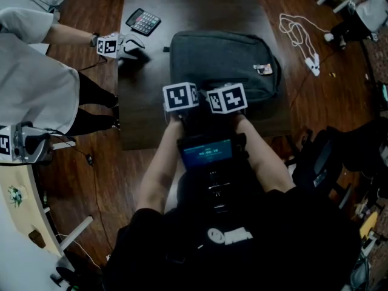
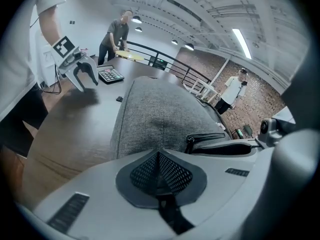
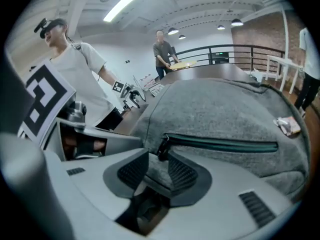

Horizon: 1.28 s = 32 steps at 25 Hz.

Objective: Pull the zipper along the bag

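A grey backpack (image 1: 224, 62) lies flat on the dark table (image 1: 139, 126). Both grippers sit side by side at its near edge, and their marker cubes hide the jaws in the head view. In the right gripper view, a front-pocket zipper (image 3: 220, 145) with teal tape runs to the right from its black pull (image 3: 162, 149). My right gripper (image 3: 157, 166) is open; the pull sits just beyond its tips and grey fabric shows in the gap. My left gripper (image 2: 159, 171) is shut, its pads meeting just before the bag (image 2: 160, 109), with nothing visible between them.
Another person at the left holds an open gripper (image 1: 118, 45) over the table near a calculator (image 1: 143, 22). A small tag (image 1: 264, 69) lies on the bag's right side. A white cable (image 1: 300, 38) lies on the floor to the right.
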Each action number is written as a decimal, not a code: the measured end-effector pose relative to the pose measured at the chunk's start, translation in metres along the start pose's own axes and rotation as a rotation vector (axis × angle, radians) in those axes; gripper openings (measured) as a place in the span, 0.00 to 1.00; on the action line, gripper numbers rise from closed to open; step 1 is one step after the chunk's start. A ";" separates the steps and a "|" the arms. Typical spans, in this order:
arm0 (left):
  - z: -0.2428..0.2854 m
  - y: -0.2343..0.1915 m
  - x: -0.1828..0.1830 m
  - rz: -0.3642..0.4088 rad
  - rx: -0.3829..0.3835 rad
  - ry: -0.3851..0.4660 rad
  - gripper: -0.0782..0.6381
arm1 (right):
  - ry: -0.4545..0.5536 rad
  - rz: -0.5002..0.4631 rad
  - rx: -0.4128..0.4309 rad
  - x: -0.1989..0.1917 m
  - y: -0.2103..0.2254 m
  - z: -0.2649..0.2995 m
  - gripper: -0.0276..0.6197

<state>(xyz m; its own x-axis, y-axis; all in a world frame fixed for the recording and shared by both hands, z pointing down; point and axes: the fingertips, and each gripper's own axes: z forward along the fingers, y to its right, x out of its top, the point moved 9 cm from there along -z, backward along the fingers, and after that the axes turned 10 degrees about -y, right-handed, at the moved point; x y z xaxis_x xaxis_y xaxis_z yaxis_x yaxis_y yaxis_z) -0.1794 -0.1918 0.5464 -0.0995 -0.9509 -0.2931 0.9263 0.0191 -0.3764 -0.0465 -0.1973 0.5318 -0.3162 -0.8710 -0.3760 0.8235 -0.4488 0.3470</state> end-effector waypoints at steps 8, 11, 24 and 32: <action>0.002 -0.001 0.003 0.041 -0.008 -0.010 0.11 | 0.030 0.022 0.261 0.006 0.017 0.008 0.27; 0.002 0.003 0.004 0.035 -0.030 0.005 0.11 | 0.031 0.057 0.255 0.004 0.019 0.009 0.20; -0.005 -0.002 0.009 0.039 -0.019 0.022 0.11 | 0.020 0.152 0.212 0.013 0.018 0.010 0.06; -0.002 -0.003 0.008 0.023 -0.025 0.035 0.11 | -0.027 0.136 0.283 0.013 0.029 0.006 0.06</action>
<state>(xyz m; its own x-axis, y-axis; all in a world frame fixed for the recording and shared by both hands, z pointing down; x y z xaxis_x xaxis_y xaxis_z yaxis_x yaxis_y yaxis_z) -0.1832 -0.1985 0.5436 -0.0916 -0.9387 -0.3323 0.9189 0.0489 -0.3914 -0.0296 -0.2233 0.5417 -0.2276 -0.9302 -0.2881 0.6964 -0.3623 0.6195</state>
